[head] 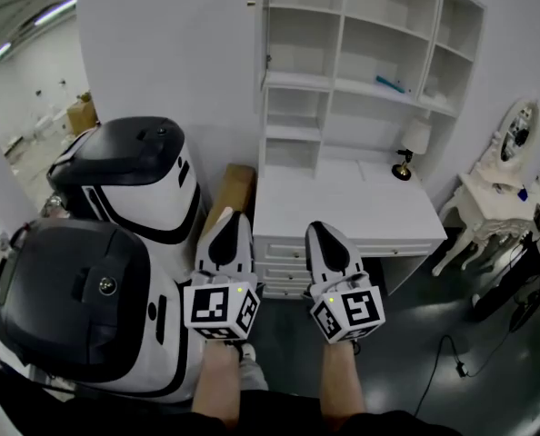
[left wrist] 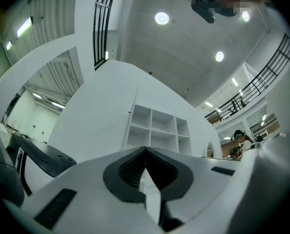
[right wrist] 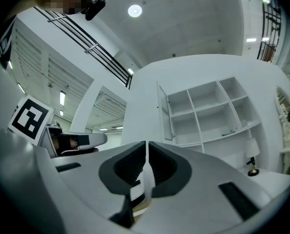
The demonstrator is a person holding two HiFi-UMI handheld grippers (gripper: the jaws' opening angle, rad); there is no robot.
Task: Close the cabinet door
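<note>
- Well, cabinet (head: 341,34): white open-shelf unit; desk (head: 343,203) sits directly below it.
- Cabinet door (head: 262,44): on the cabinet's left edge, swung out, seen nearly edge-on. Not shut.
- Lamp (head: 414,145): below the cabinet's right end, on the desk. Small blue item (head: 390,84) lies on one of the cabinet's middle shelves.
- Cardboard box (head: 232,192): below-left of the cabinet, just beside the desk. Two white/black machines (head: 134,180) stand further left of the cabinet.
- Vanity table (head: 493,193) w/ oval mirror (head: 518,130): right of the cabinet. Cable (head: 447,357) lies lower right of the cabinet.
- Left gripper (head: 230,218): jaws closed tip to tip, nothing btw them, touching nothing. Well short of the cabinet, w/ the desk in between.
- Right gripper (head: 325,230): jaws fully together, empty. Tilted up toward the cabinet, well apart from the cabinet door.
</note>
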